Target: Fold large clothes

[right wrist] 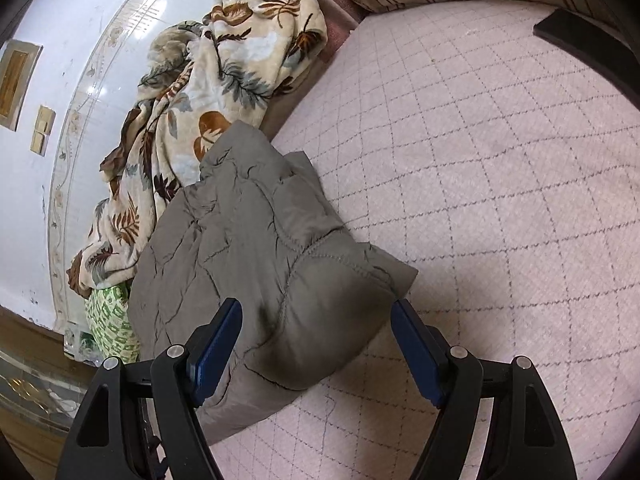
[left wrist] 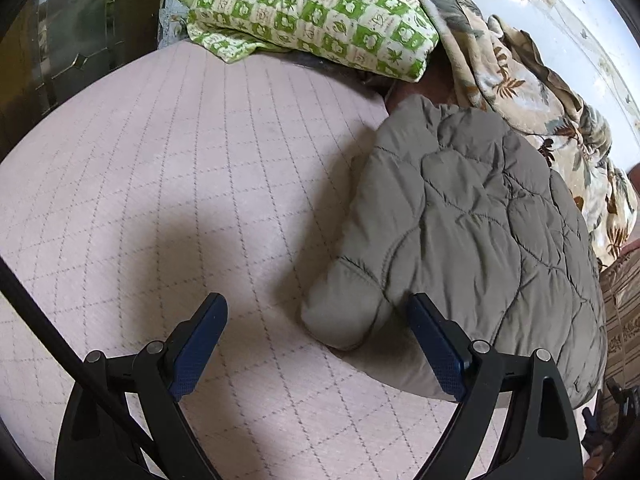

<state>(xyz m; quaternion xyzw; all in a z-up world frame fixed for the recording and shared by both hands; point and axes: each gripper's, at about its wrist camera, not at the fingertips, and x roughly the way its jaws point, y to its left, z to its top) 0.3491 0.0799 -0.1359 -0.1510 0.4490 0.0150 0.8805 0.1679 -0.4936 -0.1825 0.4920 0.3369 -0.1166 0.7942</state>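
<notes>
A pink quilted mattress cover (left wrist: 160, 184) with a grey diamond stitch fills most of both views and serves as the folding surface. Along its far edge a cream blanket with brown and grey leaf print (right wrist: 224, 68) lies bunched against the pale wall, and a green-and-white checked pillow (left wrist: 316, 8) sits near one corner. The task's own thing, a grey quilted puffer jacket (left wrist: 472, 216), rests on the cover just beside the blanket, already gathered into a thick, roughly rectangular bundle with 1 padded corner poking toward the open cover. By that shape the folding looks close to done, with the step in hand being either a last fold or a tidy of the packet. The left gripper (left wrist: 318, 350) stands wide open and holds nothing; its 2 blue pads straddle bare cover, with the bundle's corner just past the right-hand pad. The right gripper (right wrist: 316, 354) is likewise spread wide, with the bundle's near end lying between its pads but not visibly pinched. The next move probably calls for closing on thick, springy padding, taking all layers so the fold does not puff open.
</notes>
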